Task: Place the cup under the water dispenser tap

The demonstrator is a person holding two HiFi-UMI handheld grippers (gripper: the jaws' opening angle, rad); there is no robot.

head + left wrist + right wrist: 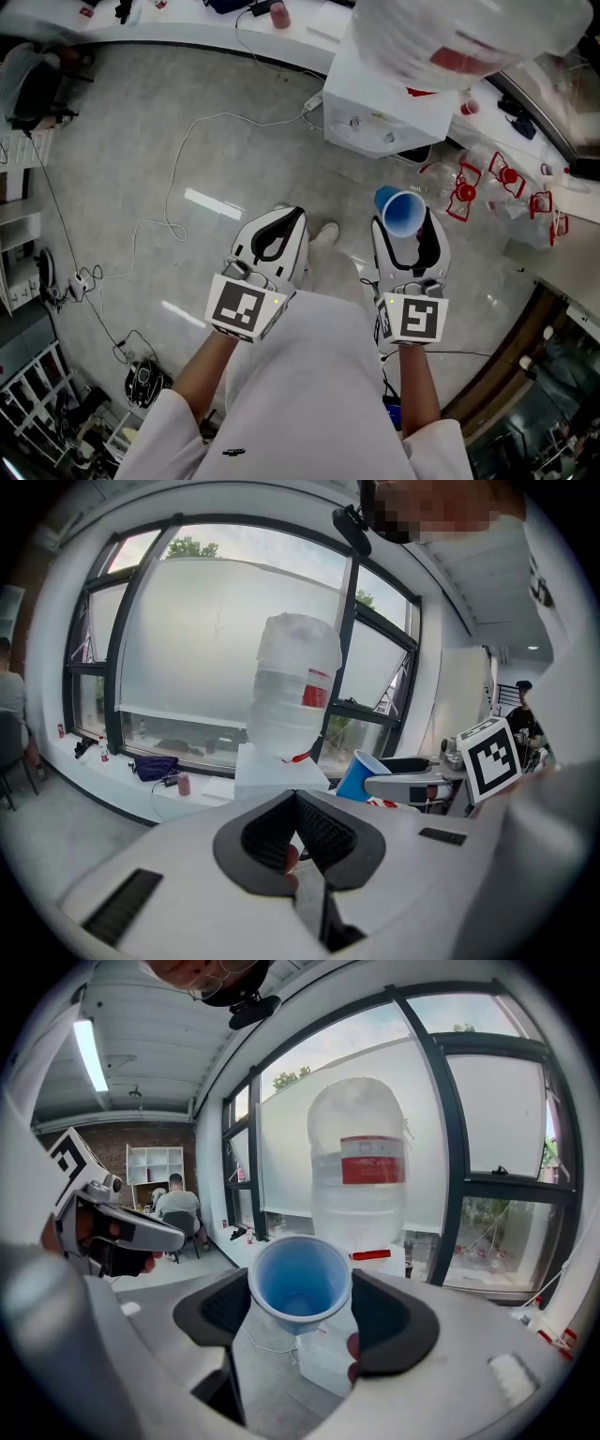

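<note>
Pinching the blue cup between the two fingers of the right gripper, one pad on each side, with the open end facing back. Holding the cup up in the air over the floor, near the white water dispenser but not touching it. Pressing the fingers of the left gripper together, with nothing between them. Pointing both grippers toward the big clear bottle on top.

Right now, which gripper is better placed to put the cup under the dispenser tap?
The right. The right gripper holds the blue cup and faces the water dispenser; the left gripper is shut and empty.
</note>
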